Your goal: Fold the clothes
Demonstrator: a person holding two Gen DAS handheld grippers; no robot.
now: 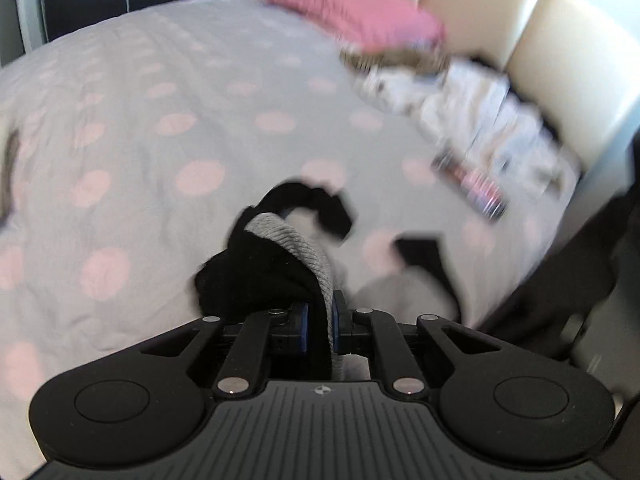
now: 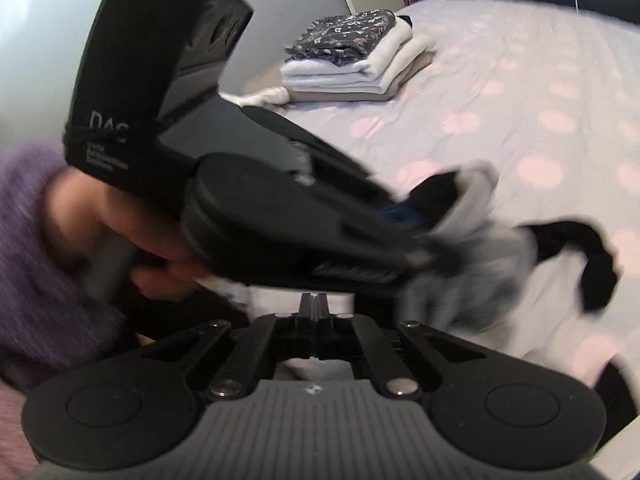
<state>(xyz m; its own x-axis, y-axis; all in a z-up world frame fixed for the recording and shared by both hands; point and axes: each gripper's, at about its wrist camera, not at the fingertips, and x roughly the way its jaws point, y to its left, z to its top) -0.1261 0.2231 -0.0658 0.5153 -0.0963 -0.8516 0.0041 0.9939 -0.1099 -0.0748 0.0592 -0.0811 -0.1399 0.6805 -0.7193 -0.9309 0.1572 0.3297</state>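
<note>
A black garment with a ribbed grey band (image 1: 256, 276) hangs above the dotted bedspread (image 1: 160, 120). My left gripper (image 1: 320, 316) is shut on it, the grey band pinched between the blue pads. The right wrist view shows the same left gripper (image 2: 404, 214) from the side, held by a hand (image 2: 120, 216), with the grey and black garment (image 2: 480, 216) trailing from its tip. My right gripper (image 2: 315, 312) is just below it. Its jaws are pressed together, and I see no cloth between them. Both views are motion-blurred.
A pink pillow (image 1: 352, 8) and a loose pile of clothes (image 1: 472, 112) lie against the cream headboard (image 1: 560, 40). A folded stack (image 2: 352, 60) sits at the bed's far corner. A purple sleeve (image 2: 28, 240) is at the left. The bed's edge (image 1: 520, 280) runs along the right.
</note>
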